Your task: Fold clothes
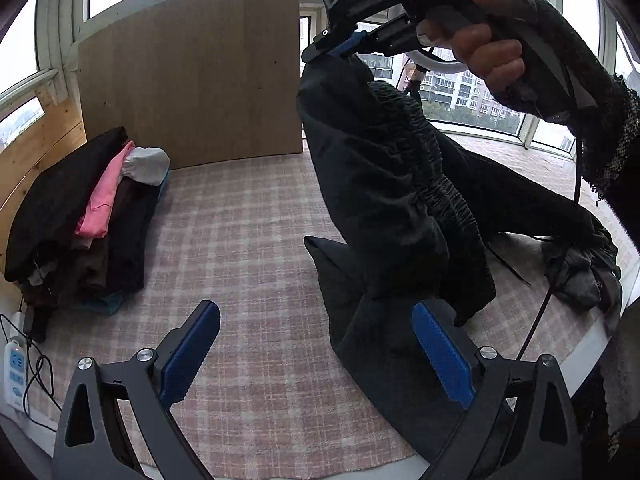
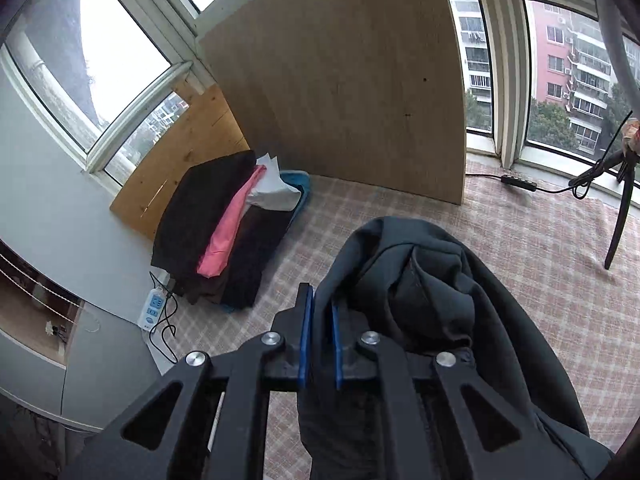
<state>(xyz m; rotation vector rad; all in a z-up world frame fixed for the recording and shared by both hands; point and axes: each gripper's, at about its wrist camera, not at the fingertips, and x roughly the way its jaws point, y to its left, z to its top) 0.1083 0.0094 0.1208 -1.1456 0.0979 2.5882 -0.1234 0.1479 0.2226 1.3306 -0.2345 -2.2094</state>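
The raised letters "DAS" stand on the black body of the right gripper; nothing else is legible.

A home setting, likely an enclosed balcony room: curved windows are seen along the far side, apartment blocks beyond. A plaid cloth is spread out; folded clothes are stacked far left.

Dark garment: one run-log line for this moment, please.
right gripper: shut on dark garment, lifted | left gripper: open | folded stack: beside
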